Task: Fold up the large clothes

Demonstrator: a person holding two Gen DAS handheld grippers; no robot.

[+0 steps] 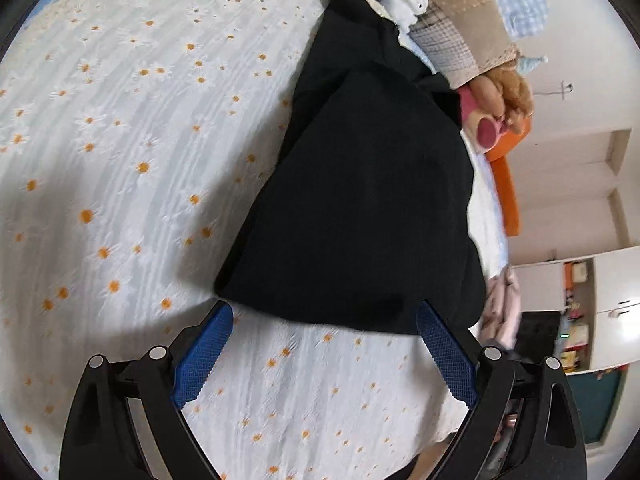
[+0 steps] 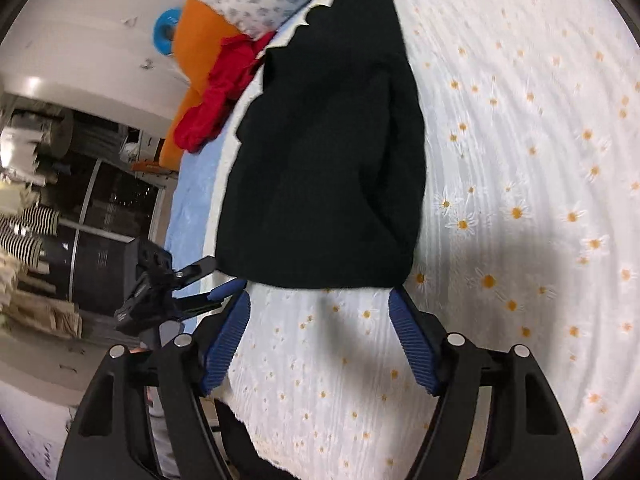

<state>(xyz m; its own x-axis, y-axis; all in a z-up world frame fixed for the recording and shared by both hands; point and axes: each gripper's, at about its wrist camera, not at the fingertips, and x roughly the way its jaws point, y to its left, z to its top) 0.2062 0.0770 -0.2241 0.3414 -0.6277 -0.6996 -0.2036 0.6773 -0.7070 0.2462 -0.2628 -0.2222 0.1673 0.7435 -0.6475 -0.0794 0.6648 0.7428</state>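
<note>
A black garment [image 1: 360, 200] lies folded lengthwise on the white daisy-print bedspread [image 1: 120, 160], running away from me toward the pillows. My left gripper [image 1: 324, 316] is open, its blue pads just short of the garment's near hem, holding nothing. In the right wrist view the same black garment [image 2: 328, 152] lies on the bedspread [image 2: 520, 160]. My right gripper [image 2: 320, 300] is open at its near hem, empty. The left gripper [image 2: 168, 284] shows at the left of the right wrist view, beside the garment's near left corner.
Pillows and plush toys [image 1: 460, 40] crowd the head of the bed past the garment. An orange plush [image 2: 200, 60] with a red scarf [image 2: 220, 96] lies beside it. The bed edge [image 1: 492, 240] runs close along the garment, with pink cloth [image 1: 504, 304] and cabinets beyond.
</note>
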